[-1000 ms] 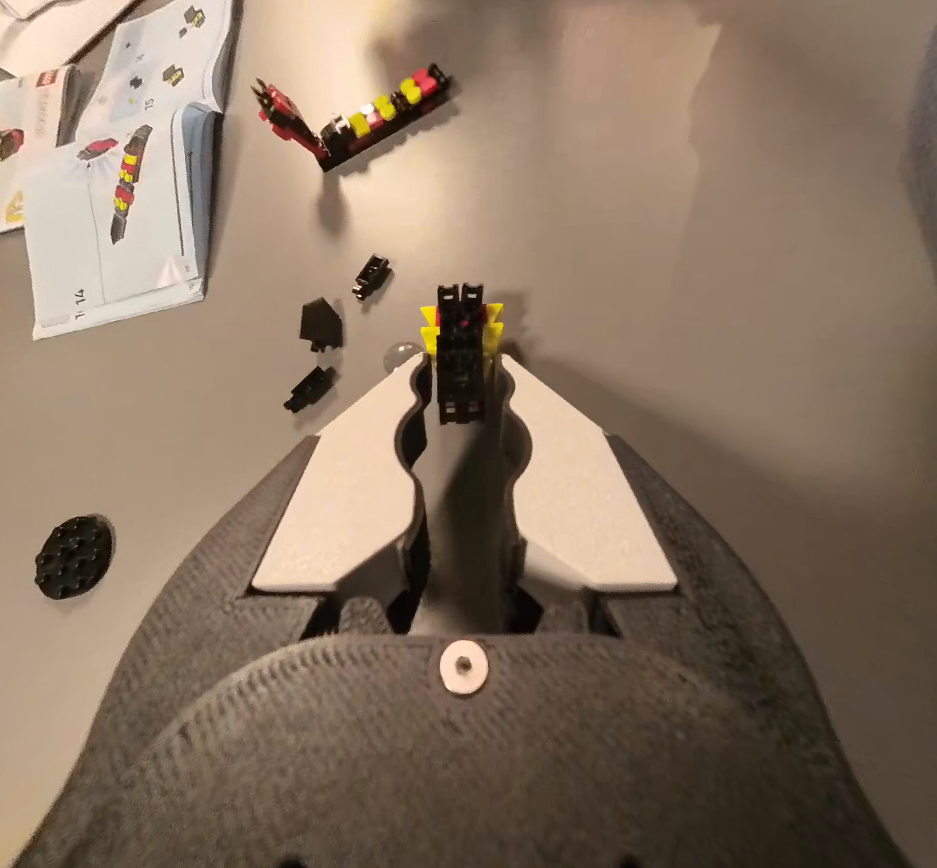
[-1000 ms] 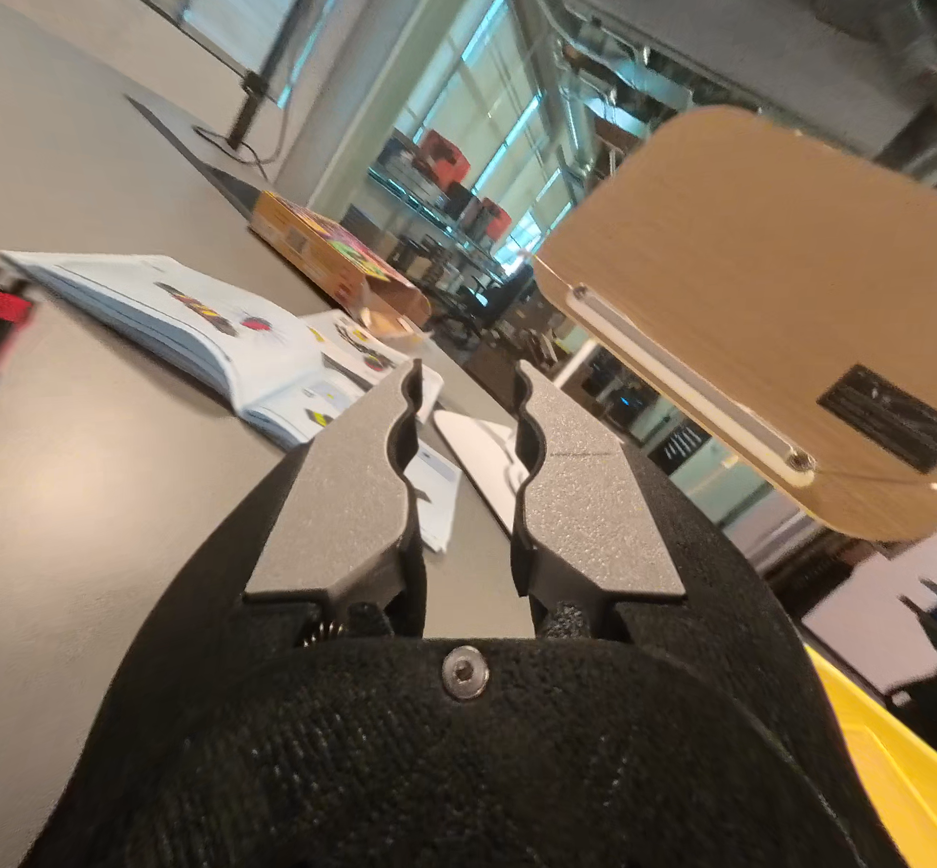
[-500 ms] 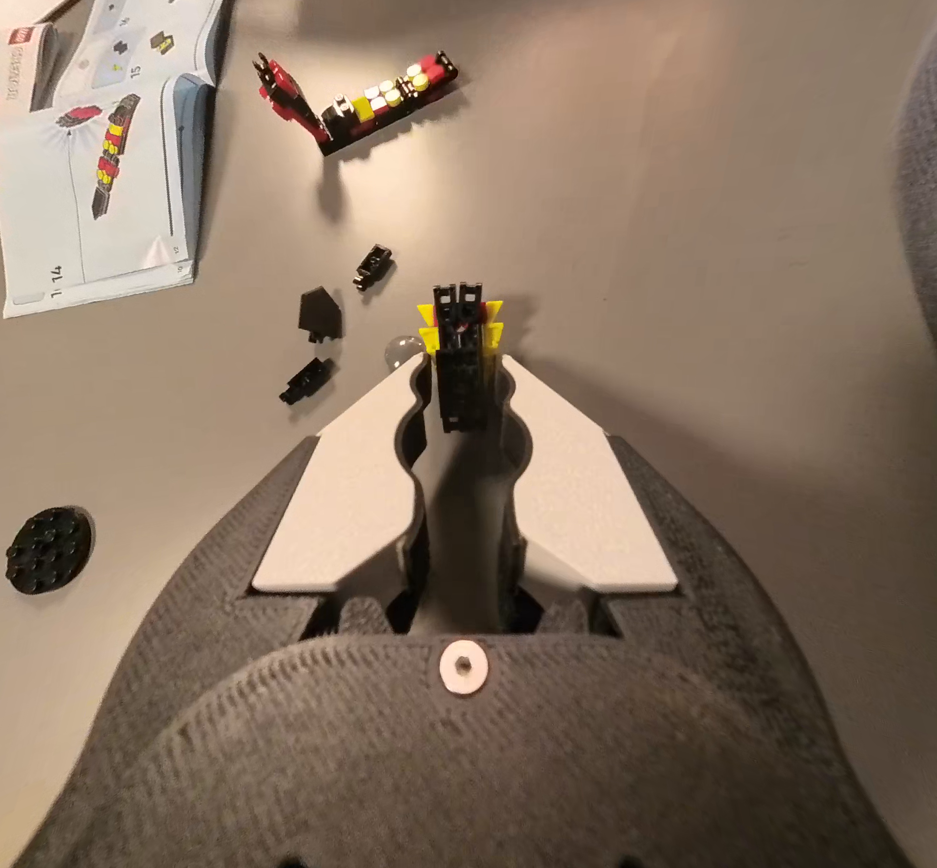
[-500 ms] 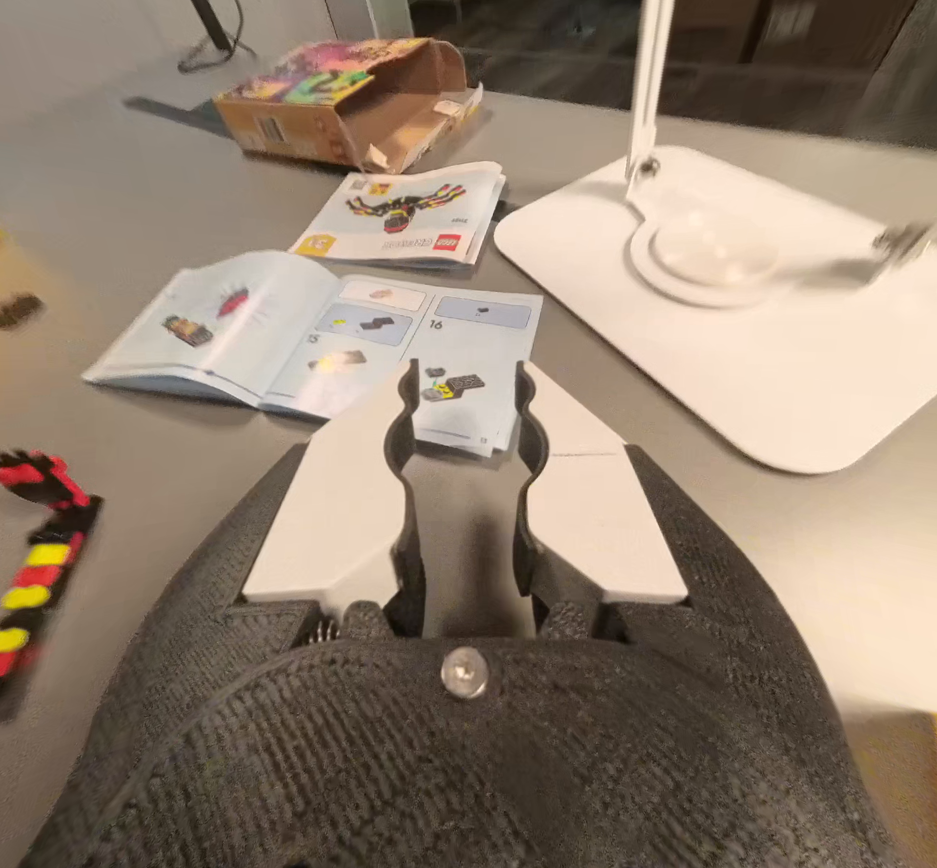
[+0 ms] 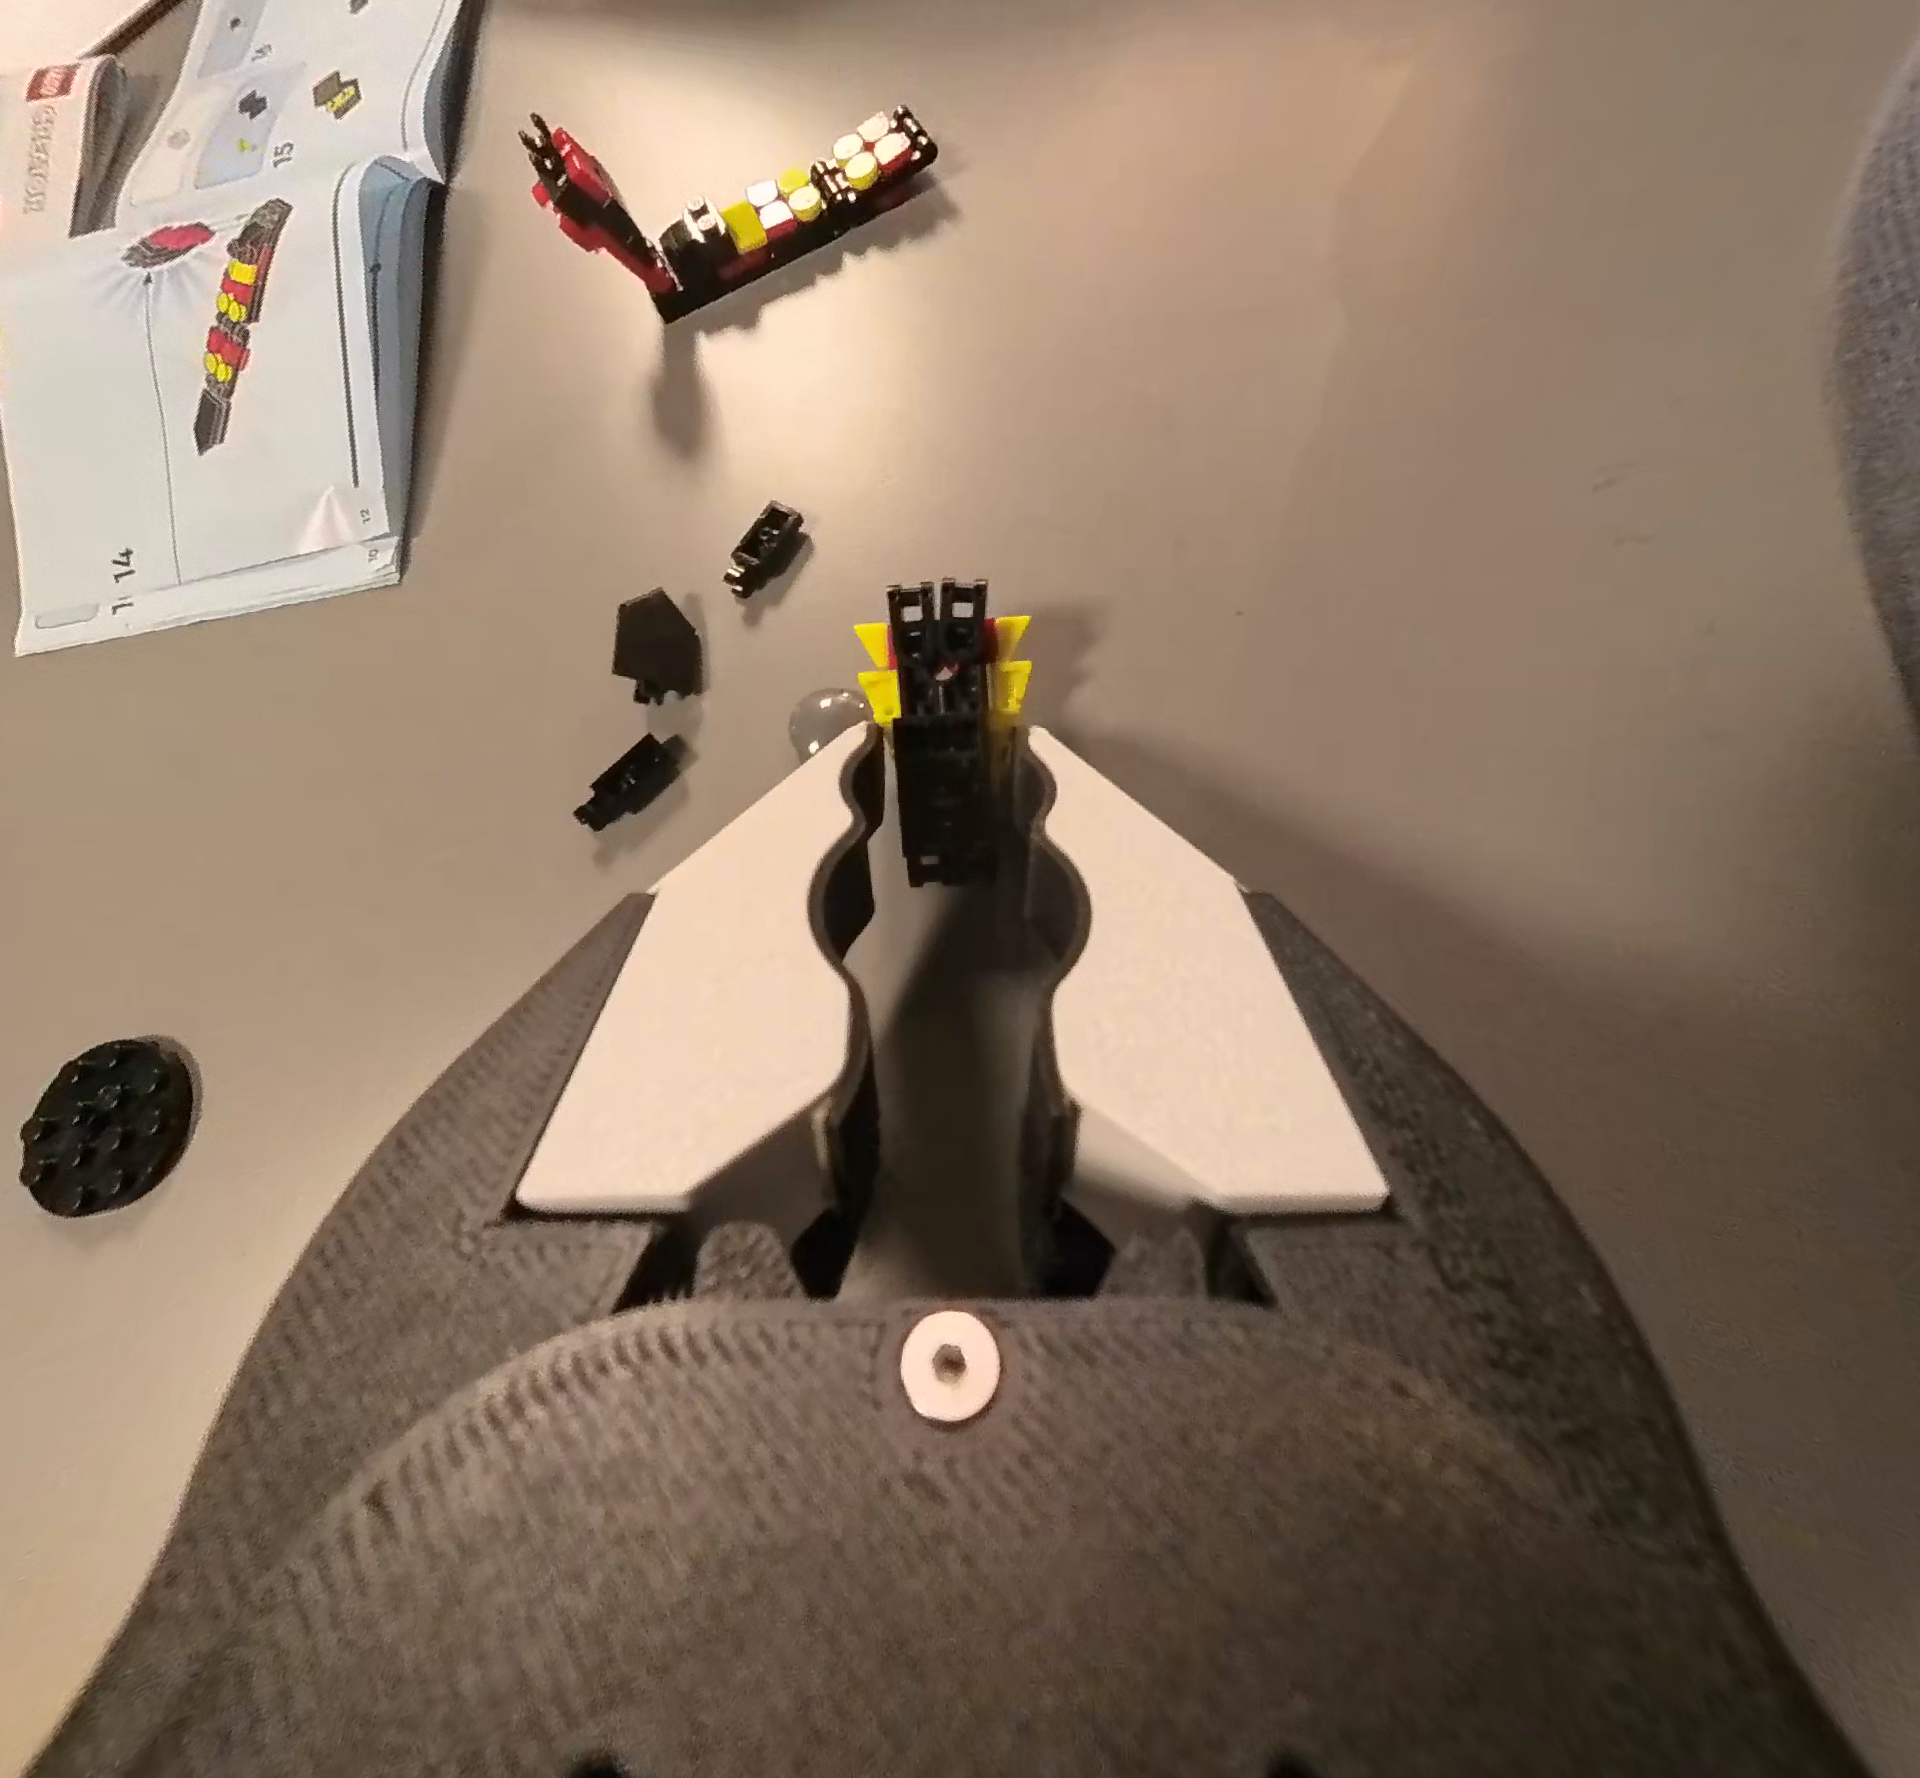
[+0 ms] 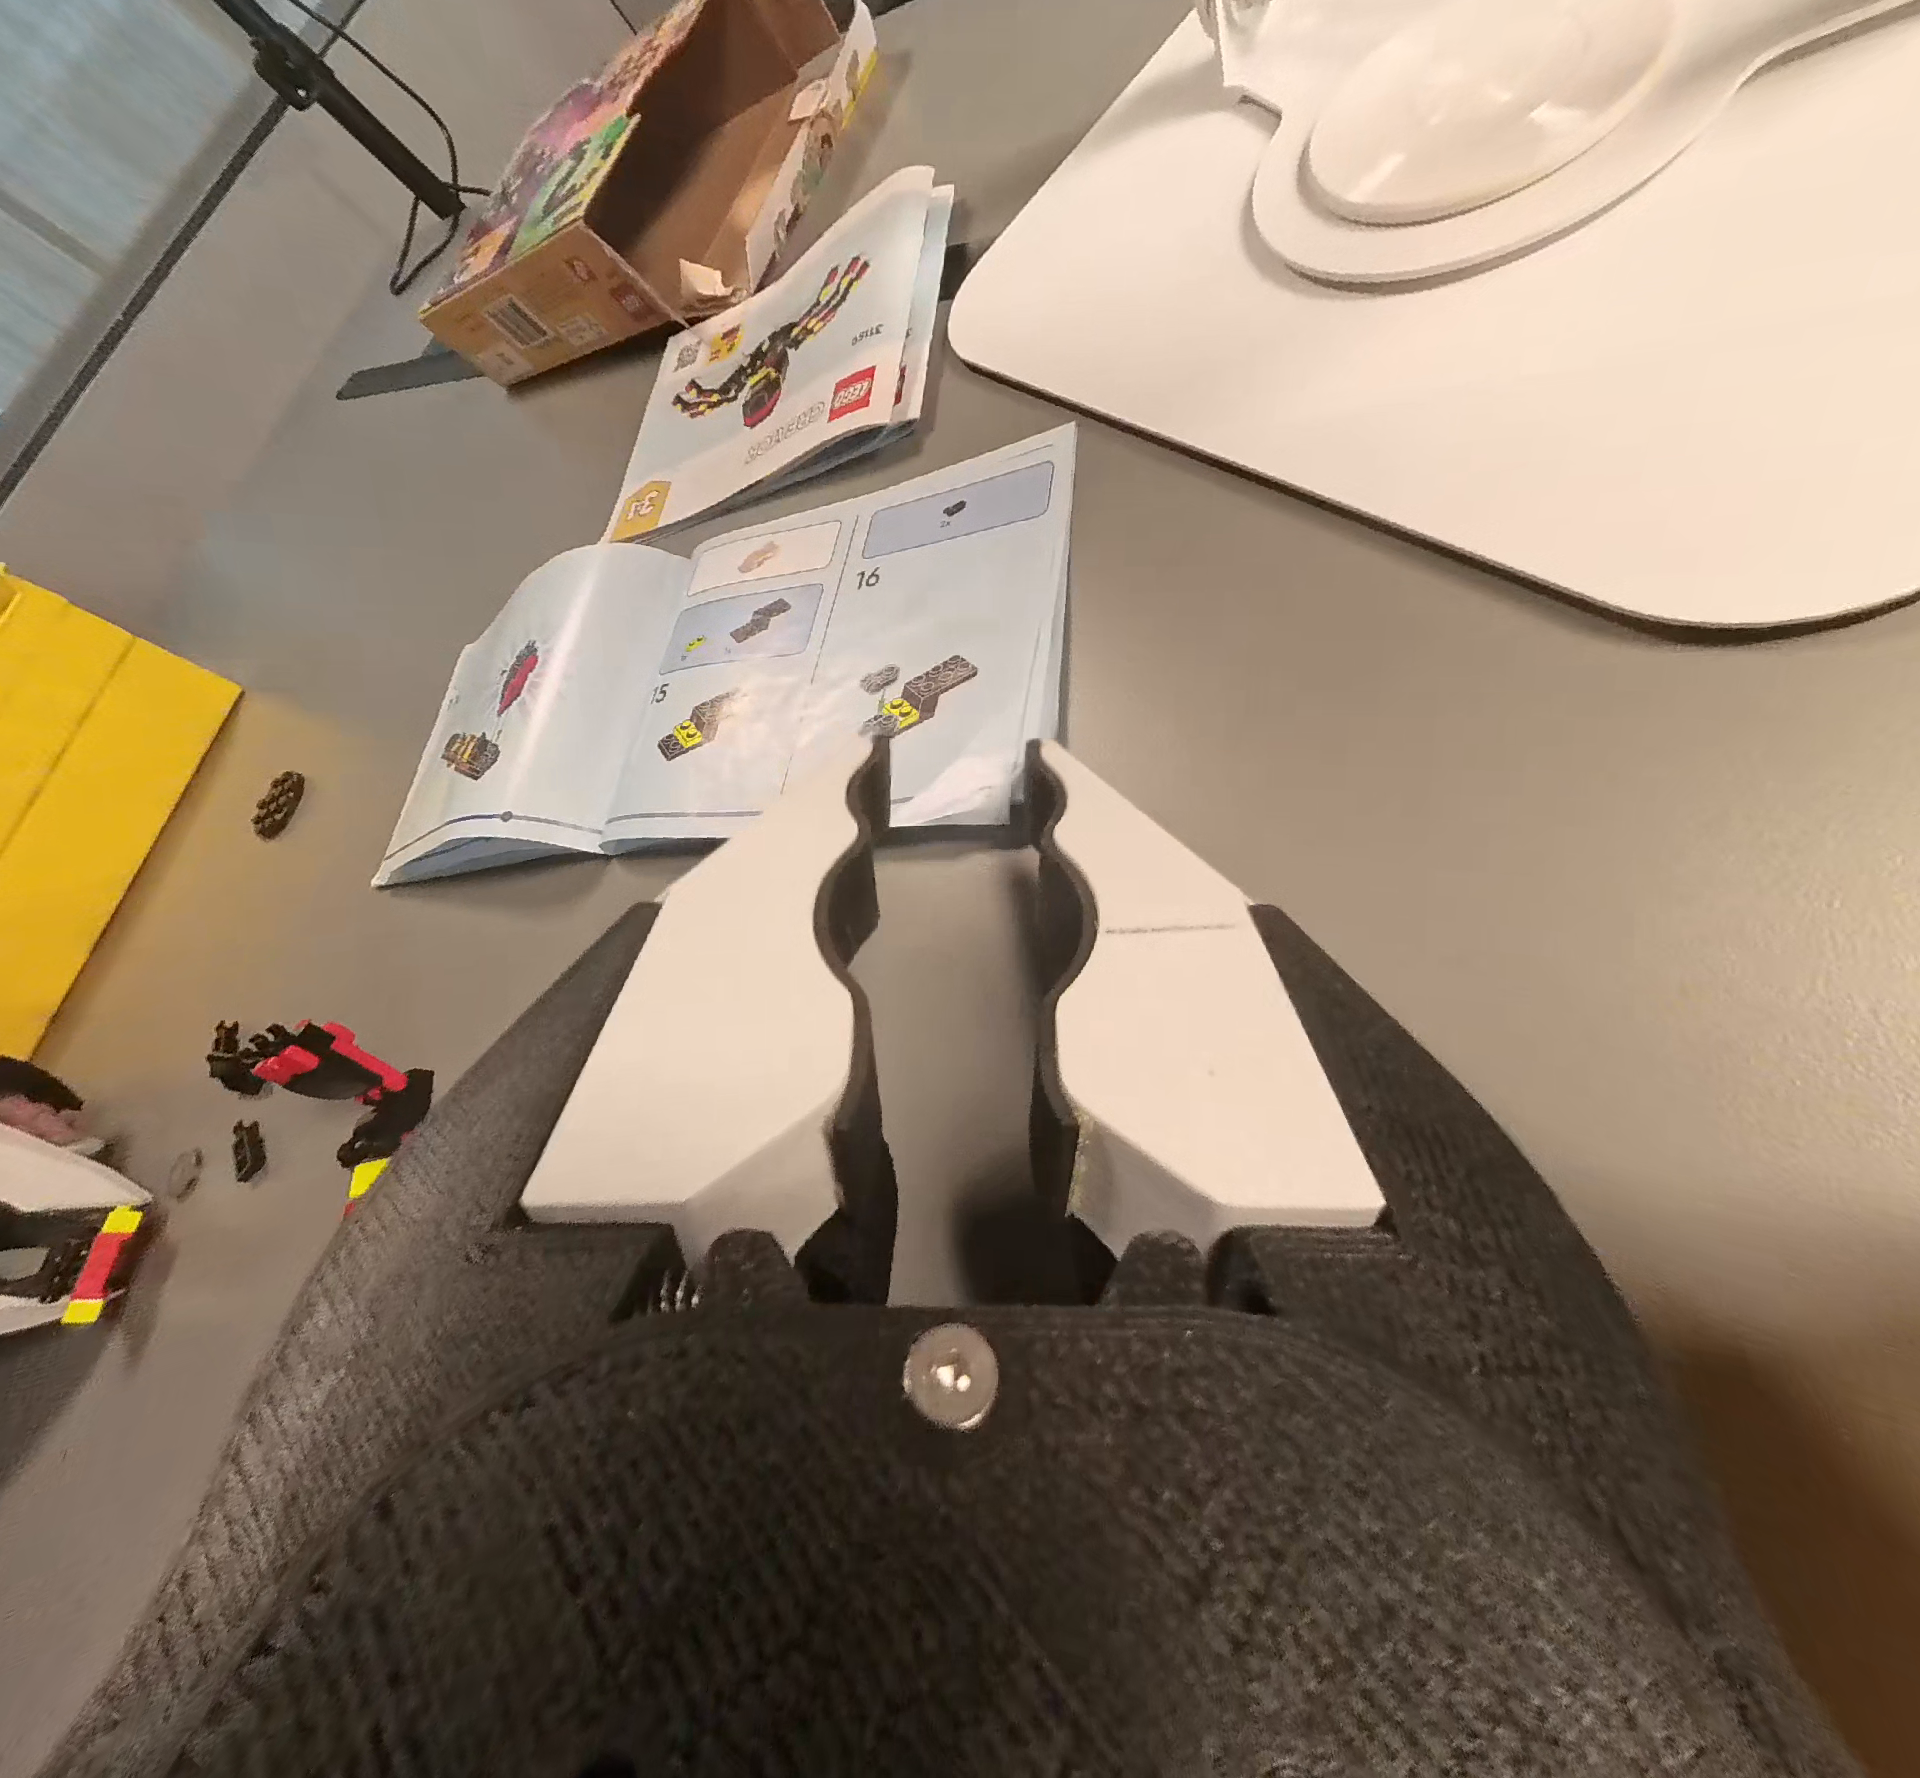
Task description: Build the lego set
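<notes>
My left gripper is shut on a black lego assembly with yellow and red pieces, held above the grey table. A long black, red and yellow leg assembly lies farther ahead on the table and also shows in the right wrist view. My right gripper is open and empty, low over the table, its tips pointing at the open instruction booklet. The left gripper with its piece shows at the left edge of the right wrist view.
Three small black pieces and a clear round piece lie left of the left fingertips. A black round plate lies at the left. A second booklet, a cardboard box, a white lamp base and a yellow bin surround the area. Tip to tip, the grippers are about 35 cm apart. From my left tips it is roughly 15 cm to the black round plate; from my right, 35 cm.
My right gripper has swung down from facing the room to facing the table and the open booklet. My left gripper has kept its hold and shifted only slightly.
</notes>
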Motion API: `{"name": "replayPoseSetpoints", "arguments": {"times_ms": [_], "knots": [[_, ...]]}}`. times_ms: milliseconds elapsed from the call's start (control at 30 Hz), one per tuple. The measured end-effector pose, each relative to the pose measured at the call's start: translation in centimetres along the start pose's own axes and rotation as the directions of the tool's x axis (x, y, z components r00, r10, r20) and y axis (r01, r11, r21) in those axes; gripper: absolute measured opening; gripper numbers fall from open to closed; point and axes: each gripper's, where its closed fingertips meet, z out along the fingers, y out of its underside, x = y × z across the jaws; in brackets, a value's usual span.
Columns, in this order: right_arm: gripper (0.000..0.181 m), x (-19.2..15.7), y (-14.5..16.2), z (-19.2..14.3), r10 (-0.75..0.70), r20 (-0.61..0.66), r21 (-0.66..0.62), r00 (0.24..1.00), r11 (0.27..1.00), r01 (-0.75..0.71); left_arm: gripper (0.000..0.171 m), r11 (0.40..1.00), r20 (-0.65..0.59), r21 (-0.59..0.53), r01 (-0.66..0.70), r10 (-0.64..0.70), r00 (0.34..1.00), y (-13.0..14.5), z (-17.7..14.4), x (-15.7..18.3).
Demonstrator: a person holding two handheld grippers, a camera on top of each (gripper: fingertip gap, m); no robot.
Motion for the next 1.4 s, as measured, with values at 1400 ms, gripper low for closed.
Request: {"name": "replayPoseSetpoints", "arguments": {"times_ms": [1400], "knots": [[0.048, -4.3, 2.7, 4.3, -0.527, -0.066, -0.219, 0.848, 0.836, 0.503, 0.057, 0.989, 0.331, -0.148, 0.022, 0.029, 0.943, -6.7, 10.8, -16.8]]}}
